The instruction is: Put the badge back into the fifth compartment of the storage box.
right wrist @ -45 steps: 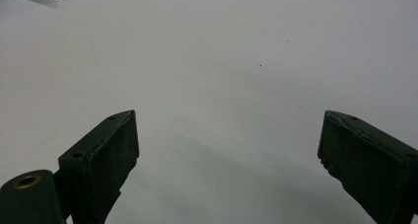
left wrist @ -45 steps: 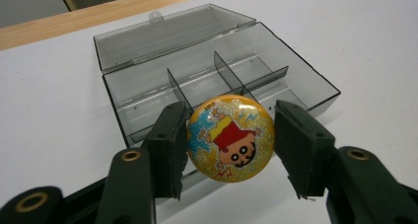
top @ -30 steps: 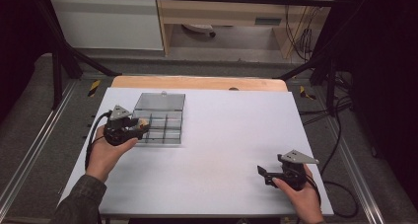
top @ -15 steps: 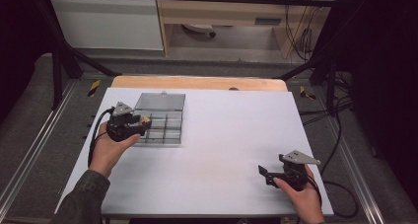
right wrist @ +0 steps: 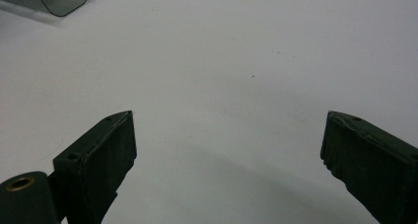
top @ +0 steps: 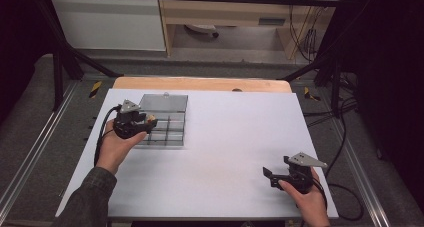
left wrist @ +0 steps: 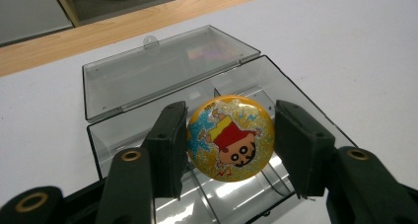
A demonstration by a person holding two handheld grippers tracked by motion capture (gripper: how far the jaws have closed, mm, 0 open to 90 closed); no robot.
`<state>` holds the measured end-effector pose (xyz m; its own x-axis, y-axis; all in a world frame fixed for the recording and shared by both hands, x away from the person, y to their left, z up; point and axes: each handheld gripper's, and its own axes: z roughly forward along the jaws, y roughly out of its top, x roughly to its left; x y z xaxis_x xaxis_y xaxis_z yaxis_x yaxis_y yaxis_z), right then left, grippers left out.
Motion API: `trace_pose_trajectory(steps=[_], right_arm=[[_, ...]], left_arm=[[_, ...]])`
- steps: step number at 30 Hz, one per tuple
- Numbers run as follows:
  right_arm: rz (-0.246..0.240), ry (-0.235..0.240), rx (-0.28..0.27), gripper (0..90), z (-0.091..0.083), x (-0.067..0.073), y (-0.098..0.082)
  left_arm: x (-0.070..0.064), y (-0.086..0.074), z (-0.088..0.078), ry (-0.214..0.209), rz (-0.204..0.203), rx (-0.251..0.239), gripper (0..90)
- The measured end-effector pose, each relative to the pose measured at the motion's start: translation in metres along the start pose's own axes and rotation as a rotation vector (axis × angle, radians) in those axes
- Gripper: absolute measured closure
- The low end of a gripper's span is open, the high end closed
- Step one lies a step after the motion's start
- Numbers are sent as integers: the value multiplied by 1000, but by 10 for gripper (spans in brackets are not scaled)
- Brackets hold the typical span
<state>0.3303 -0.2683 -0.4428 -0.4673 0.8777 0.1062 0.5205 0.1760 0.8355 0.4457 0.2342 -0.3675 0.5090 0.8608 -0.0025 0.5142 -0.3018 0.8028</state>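
1. Left gripper [left wrist: 229, 135]: jaws closed on a round yellow glitter badge [left wrist: 230, 137] printed with a cartoon figure, pads pressing its left and right rims. The badge hangs face up over the near compartments of the box; in the high view the gripper [top: 150, 123] sits at the box's left side.
2. Clear plastic compartment box [left wrist: 125, 130]: on the white table [top: 230, 137], hinged lid [left wrist: 162, 71] laid fully back toward the wooden edge, dividers visible beneath the badge.
3. Right gripper [right wrist: 226, 150]: jaws wide apart with nothing between them, resting low over bare table near the front right, well apart from the box [top: 272, 176].
4. Step in hand, as judged: setting the badge into a compartment.
5. Handling note: keep the badge level, centre it between the dividers, and lower it close to the floor before opening, lest it catch a partition and tip on edge.
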Motion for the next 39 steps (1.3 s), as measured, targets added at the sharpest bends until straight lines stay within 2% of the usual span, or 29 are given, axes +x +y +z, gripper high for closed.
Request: trace_pose_trajectory(steps=[4, 9, 13, 20, 28, 39], right_arm=[[4, 5, 1, 73, 2, 0, 1], [-2, 4, -2, 73, 2, 1, 1], [1, 4, -1, 71, 1, 1, 1], [20, 2, 2, 71, 3, -2, 0], [11, 1, -5, 70, 1, 0, 1], [14, 7, 0, 69, 2, 0, 1]], left_arm=[[1, 1, 2, 7, 5, 10, 478], [1, 2, 2, 16, 9, -1, 478], [1, 1, 4, 11, -9, -5, 478], [4, 1, 8, 21, -11, -9, 478], [0, -1, 16, 17, -9, 10, 478], [4, -3, 18, 25, -17, 29, 478]])
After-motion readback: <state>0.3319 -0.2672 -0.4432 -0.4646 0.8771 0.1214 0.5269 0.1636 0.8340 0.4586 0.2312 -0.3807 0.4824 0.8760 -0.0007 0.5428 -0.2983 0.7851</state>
